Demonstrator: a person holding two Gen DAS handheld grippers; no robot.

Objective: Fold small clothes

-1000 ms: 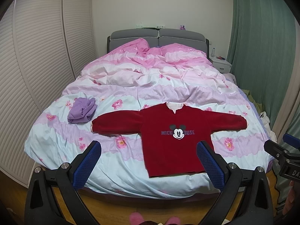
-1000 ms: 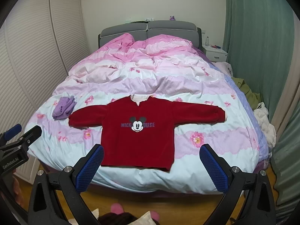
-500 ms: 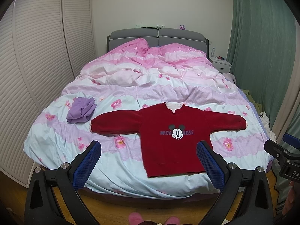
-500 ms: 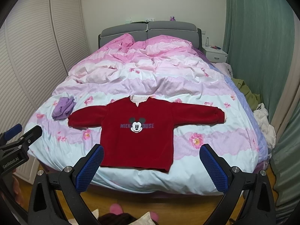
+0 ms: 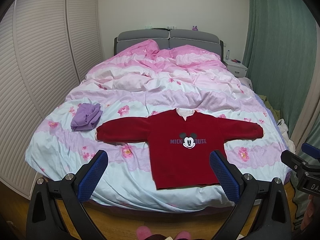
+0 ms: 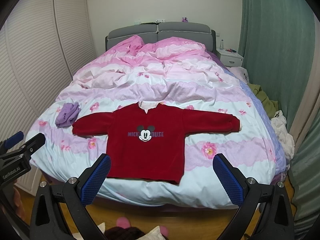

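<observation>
We hold the left gripper (image 5: 159, 177) at the bottom of its frame, jaws spread wide and empty. Our right gripper (image 6: 162, 179) is likewise wide open, gripping nothing. The red Mickey Mouse sweatshirt (image 5: 180, 144) lies flat, sleeves outstretched, at center frame on the pink floral duvet (image 5: 160, 84). A crumpled purple garment (image 5: 86, 117) sits just beside its sleeve at left.

This is a bedroom in a home. A big bed (image 5: 160, 104) with a pink flowery blanket (image 5: 152, 84) and a gray headboard (image 5: 168, 38) fills the middle. White closet doors (image 5: 40, 60) stand on the left side. Green curtains (image 5: 280, 50) hang on the right, beside a small white nightstand (image 5: 236, 68).
</observation>
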